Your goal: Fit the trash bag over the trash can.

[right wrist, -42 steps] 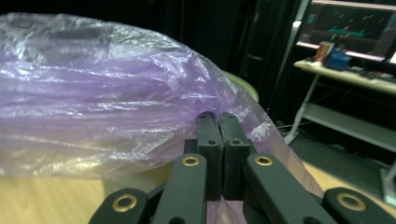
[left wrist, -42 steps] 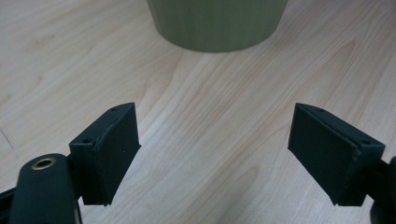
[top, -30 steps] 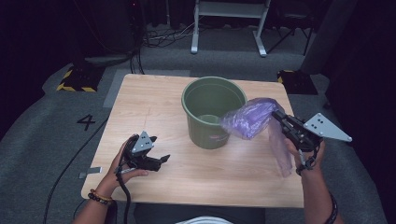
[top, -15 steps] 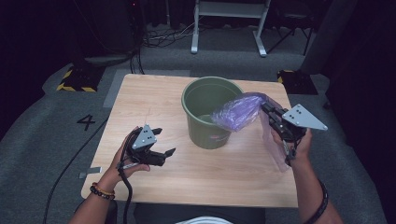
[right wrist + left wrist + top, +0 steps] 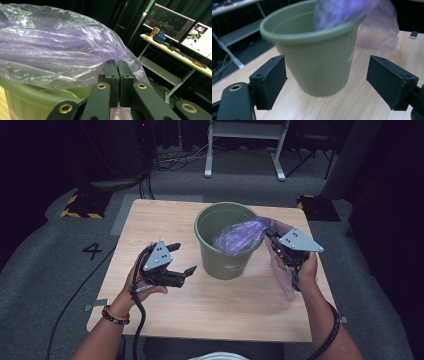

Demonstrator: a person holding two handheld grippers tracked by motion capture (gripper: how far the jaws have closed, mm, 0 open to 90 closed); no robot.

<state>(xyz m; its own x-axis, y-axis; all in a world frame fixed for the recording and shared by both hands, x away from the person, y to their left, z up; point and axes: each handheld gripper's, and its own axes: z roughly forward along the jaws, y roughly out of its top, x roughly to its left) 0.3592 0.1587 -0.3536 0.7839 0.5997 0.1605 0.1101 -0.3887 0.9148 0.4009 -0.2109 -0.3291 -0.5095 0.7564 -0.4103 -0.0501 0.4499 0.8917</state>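
Right hand-held gripper (image 5: 274,239) pinching purple bag (image 5: 239,236)

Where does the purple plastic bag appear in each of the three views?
High view: purple plastic bag right of centre, over the bucket rim.
Left gripper view: top right, blurred, over the rim.
Right gripper view: upper left, pinched by the fingers.
Shared landmark: green bucket.

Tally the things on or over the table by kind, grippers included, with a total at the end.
Green bucket: 1
Purple plastic bag: 1
Handheld grippers: 2, the left gripper and the right gripper
Total: 4
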